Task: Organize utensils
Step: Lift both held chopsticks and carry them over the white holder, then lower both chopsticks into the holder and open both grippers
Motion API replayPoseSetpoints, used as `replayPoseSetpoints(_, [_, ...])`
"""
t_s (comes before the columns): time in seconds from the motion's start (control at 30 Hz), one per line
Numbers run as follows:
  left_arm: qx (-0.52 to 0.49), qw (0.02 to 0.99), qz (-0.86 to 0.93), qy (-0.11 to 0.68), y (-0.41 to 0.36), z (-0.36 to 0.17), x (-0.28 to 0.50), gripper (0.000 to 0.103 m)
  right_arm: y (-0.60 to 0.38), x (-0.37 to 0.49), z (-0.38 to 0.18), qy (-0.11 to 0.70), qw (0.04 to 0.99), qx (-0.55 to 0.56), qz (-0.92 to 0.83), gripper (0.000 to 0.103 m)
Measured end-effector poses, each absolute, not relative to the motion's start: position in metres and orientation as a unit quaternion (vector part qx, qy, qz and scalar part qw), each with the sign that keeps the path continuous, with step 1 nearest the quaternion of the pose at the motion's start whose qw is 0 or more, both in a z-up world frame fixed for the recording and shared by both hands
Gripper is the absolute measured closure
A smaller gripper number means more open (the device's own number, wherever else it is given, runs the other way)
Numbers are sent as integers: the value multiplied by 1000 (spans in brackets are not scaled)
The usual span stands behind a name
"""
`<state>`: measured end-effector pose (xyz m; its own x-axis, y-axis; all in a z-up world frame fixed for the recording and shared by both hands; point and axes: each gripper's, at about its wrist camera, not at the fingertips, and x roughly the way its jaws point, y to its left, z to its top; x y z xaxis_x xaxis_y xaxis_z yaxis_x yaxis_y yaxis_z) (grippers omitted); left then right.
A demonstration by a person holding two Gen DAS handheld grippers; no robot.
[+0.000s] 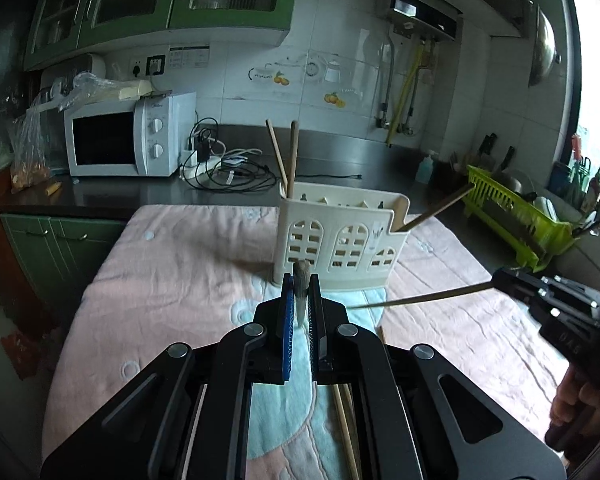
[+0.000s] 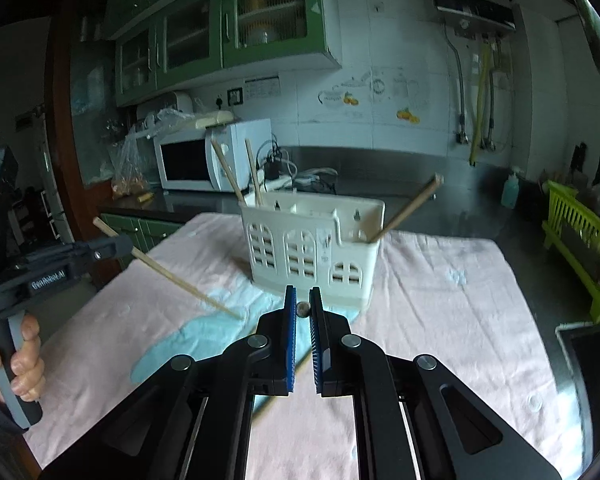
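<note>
A cream utensil holder (image 1: 340,240) (image 2: 312,240) stands upright on the pink cloth (image 1: 172,280). Two wooden chopsticks (image 1: 284,156) (image 2: 240,172) lean in its left compartment and one chopstick (image 1: 436,210) (image 2: 408,208) leans in its right. My left gripper (image 1: 301,282) (image 2: 126,246) is shut on a chopstick (image 1: 302,280) (image 2: 172,278), whose thin tip slants down to the cloth. My right gripper (image 2: 302,300) (image 1: 500,280) is shut on another chopstick (image 2: 302,309) (image 1: 420,298), held above the cloth just in front of the holder. Loose chopsticks (image 1: 344,420) lie on the cloth under my left gripper.
A white microwave (image 1: 128,140) and a tangle of cables (image 1: 228,168) sit on the dark counter behind the table. A lime-green dish rack (image 1: 512,216) (image 2: 584,248) stands at the right, with a soap bottle (image 2: 510,190) beyond it. A hand (image 2: 24,360) grips the left handle.
</note>
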<state>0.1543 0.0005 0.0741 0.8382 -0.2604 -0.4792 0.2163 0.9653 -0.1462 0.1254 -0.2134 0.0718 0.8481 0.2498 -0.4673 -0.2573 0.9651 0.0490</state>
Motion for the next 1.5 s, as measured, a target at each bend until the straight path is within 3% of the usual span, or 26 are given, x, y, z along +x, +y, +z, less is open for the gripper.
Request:
replayPoseSetpoints(0.43, [-35,957,-137,253,-9,107,172,98,-242,159,161,234,958,-4,164,97])
replayPoseSetpoints(0.8, [-45,964,-162,205,-22,170,188,98,-262,173,222,232,957,-33,171,97])
replayPoseSetpoints(1.17, [-15,981,-143,127,-50,244,223,98,-272,210,232,228,960,-39,154,97])
replayPoseSetpoints(1.5, [-9,982,-113,148,-62,220,282,98,-277,242,207,245,956,-38,158,97])
